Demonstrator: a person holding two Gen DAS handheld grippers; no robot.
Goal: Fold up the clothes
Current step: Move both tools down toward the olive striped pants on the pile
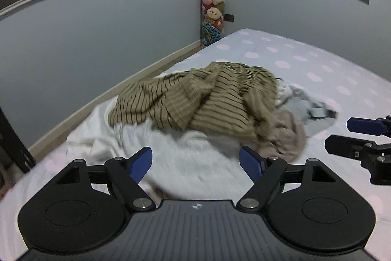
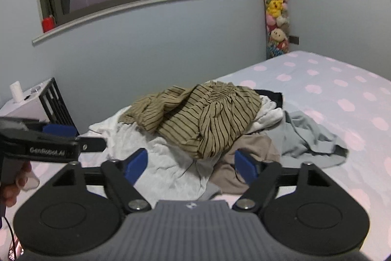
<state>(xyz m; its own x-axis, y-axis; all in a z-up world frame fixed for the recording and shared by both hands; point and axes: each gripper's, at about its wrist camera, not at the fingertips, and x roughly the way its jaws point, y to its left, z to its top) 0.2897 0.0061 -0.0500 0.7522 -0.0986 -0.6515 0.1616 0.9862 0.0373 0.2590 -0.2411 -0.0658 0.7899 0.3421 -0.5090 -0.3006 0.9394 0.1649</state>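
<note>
Both the left gripper (image 1: 195, 160) and the right gripper (image 2: 191, 163) are spread and hold nothing, while the striped shirt (image 1: 195, 99) tops an unsorted clothes pile (image 2: 185, 151) at frame centre on the dotted bed sheet (image 2: 342, 94), so folding seems not yet begun.

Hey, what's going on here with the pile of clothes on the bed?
A person is about to fold laundry, a hand-held gripper in each hand. A heap of clothes sits on the bed: an olive striped garment on top, over a white garment, a tan piece and a grey garment. The left hand-held gripper and the right hand-held gripper both point at the pile with jaws apart. Neither holds anything yet, and nothing looks folded.
</note>
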